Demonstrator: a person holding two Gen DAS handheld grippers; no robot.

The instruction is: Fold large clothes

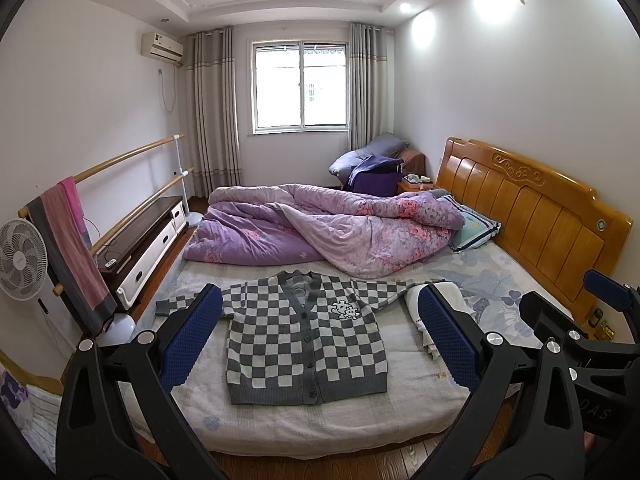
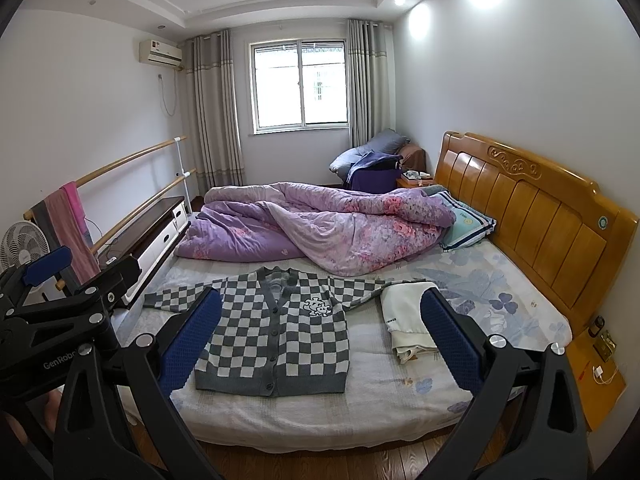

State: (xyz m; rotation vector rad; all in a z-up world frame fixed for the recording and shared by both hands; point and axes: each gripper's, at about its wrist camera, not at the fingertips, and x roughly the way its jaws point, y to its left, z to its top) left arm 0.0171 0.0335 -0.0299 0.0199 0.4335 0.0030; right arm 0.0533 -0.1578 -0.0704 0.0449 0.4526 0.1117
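You are facing a bed that is filling the middle and lower part of both frames, its pale floral sheet showing bare along the near edge and its wooden headboard running down the right side. A rumpled purple quilt is lying heaped across the far half of the bed, with a striped pillow poking out at its right end beside the headboard. The task's garment, a grey-and-white checkered cardigan, is lying flat and buttoned in the lower centre of the left wrist view, sleeves spread to either side and hem toward you; in the right wrist view it is sitting left of centre. Just to its right, a folded white garment is resting on the sheet, touching the end of the cardigan's right sleeve. You are holding the left gripper released, its blue pads wide apart and framing the cardigan from above the near edge of the bed, gripping nothing. Your right gripper is likewise spread wide and empty, with one blue pad over the cardigan's left side and the other over the white garment's right edge.
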